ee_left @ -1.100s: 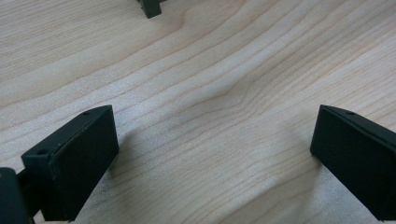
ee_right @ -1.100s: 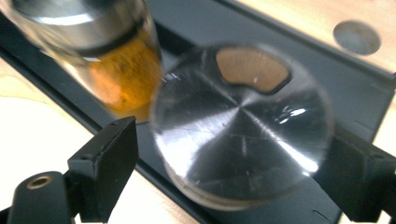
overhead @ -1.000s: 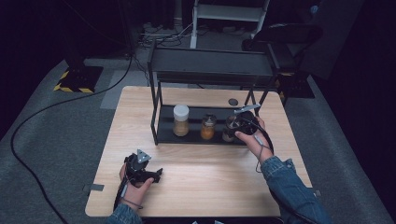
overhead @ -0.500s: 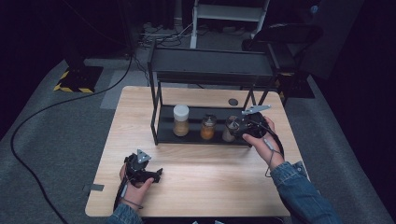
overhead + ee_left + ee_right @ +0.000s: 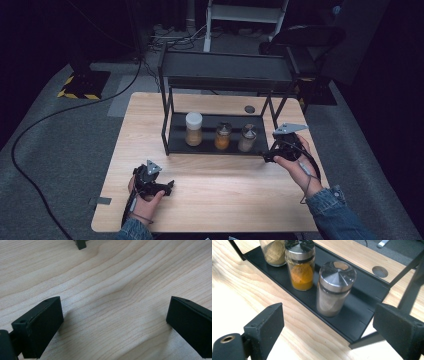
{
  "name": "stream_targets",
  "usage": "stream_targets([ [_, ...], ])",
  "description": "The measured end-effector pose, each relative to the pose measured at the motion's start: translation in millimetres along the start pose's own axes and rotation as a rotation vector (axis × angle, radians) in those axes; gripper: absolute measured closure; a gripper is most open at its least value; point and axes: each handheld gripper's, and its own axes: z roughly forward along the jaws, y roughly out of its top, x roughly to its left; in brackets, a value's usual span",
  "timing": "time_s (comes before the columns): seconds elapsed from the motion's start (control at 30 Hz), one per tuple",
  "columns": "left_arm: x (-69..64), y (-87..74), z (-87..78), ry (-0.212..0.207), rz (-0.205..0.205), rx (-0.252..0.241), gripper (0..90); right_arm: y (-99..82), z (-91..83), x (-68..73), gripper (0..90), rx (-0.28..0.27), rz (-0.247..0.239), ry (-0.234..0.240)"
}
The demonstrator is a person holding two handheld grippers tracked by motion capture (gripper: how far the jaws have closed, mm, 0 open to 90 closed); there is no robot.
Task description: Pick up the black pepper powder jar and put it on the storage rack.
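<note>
A black two-tier rack point(image 5: 207, 125) stands on the wooden table. Its lower shelf point(image 5: 362, 305) carries three jars in a row: a white-lidded jar of tan powder point(image 5: 193, 129), a metal-lidded jar of orange powder point(image 5: 223, 136) and a metal-lidded jar of pale powder point(image 5: 248, 137). My right gripper point(image 5: 267, 157) hovers just off the rack's right front corner, open; its jaws have just been opening and nothing is between them. The pale jar point(image 5: 334, 290) stands ahead of the right gripper point(image 5: 328, 327), apart from both pads. My left gripper point(image 5: 167, 187) rests open at the front left, over bare wood point(image 5: 115, 322).
The rack's top shelf point(image 5: 227, 67) overhangs the jars. A round hole point(image 5: 249, 109) sits in the tabletop behind the rack. One rack foot point(image 5: 80, 243) lies ahead of the left gripper. A cable point(image 5: 45, 120) runs over the grey floor at left.
My right gripper has drawn back to the right, away from the pale jar, which stays upright on the lower shelf. The left gripper has not moved.
</note>
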Motion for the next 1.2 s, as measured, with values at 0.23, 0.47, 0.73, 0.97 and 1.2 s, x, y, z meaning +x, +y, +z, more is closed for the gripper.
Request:
stream_targets([
  [0.23, 0.1, 0.0, 0.0, 0.0, 0.0, 0.0, 0.9, -18.0, -9.2, -2.0, 9.8, -0.013, 0.019, 0.002],
  [0.47, 0.1, 0.0, 0.0, 0.0, 0.0, 0.0, 0.9, -34.9, -7.6, -4.5, 9.7, -0.008, 0.031, 0.006],
  [0.73, 0.2, 0.2, 0.1, 0.0, -0.001, 0.001, 0.8, -55.6, 2.8, -6.9, 9.4, -0.005, 0.041, 0.029],
  [0.97, 0.1, 0.1, 0.1, 0.0, -0.001, 0.0, 0.9, -77.0, 14.9, -8.5, 9.4, -0.008, 0.042, 0.042],
  [1.2, 0.1, 0.1, 0.1, 0.0, 0.0, 0.0, 0.8, -92.7, 22.7, -8.9, 9.4, -0.007, 0.053, 0.041],
])
